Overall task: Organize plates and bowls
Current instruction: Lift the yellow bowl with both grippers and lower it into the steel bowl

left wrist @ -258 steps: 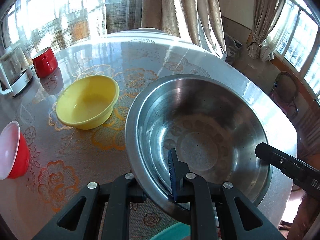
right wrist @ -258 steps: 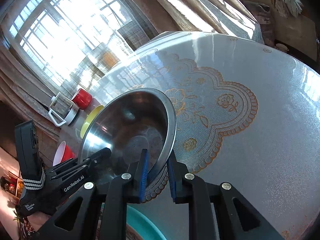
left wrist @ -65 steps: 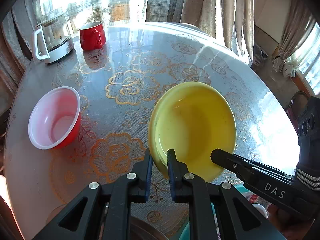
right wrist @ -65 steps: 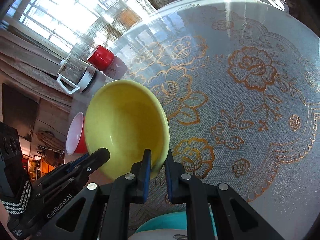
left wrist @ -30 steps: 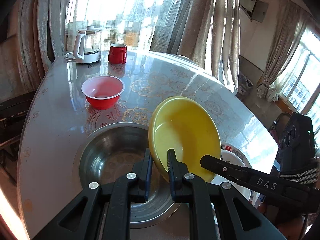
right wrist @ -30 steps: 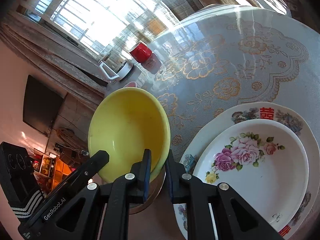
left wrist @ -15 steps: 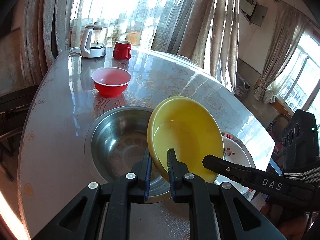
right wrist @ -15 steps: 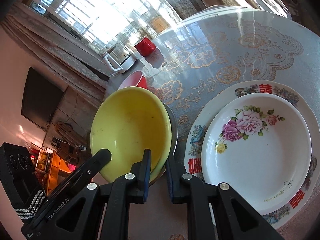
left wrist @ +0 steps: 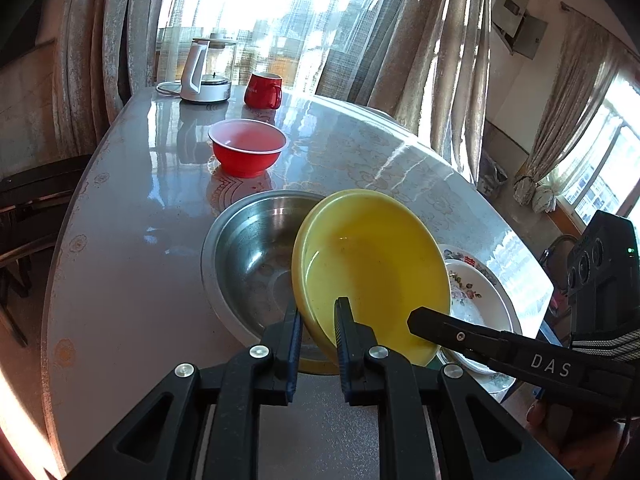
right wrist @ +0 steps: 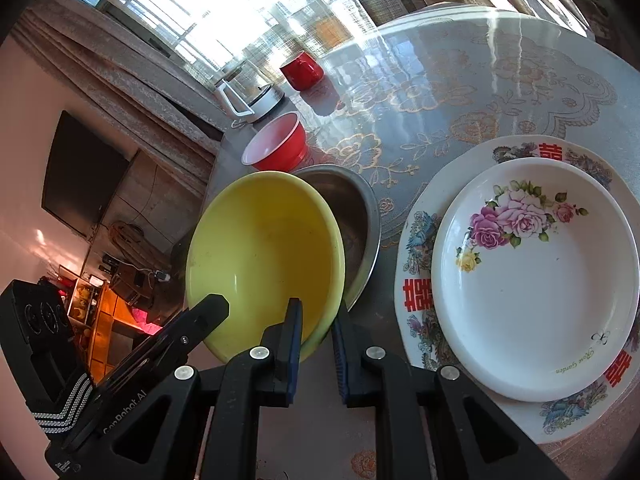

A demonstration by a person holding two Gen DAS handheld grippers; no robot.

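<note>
Left wrist view: we are pinching the yellow bowl (left wrist: 372, 268) by its near rim with our left hand-held gripper (left wrist: 318, 324), while our right hand-held gripper (right wrist: 316, 324) is clamping the opposite rim. It is hanging tilted over the steel bowl (left wrist: 248, 256) on the counter (left wrist: 132, 264). Uneven release is likely tipping it onto the flowered plates (right wrist: 536, 280) just beside.
</note>
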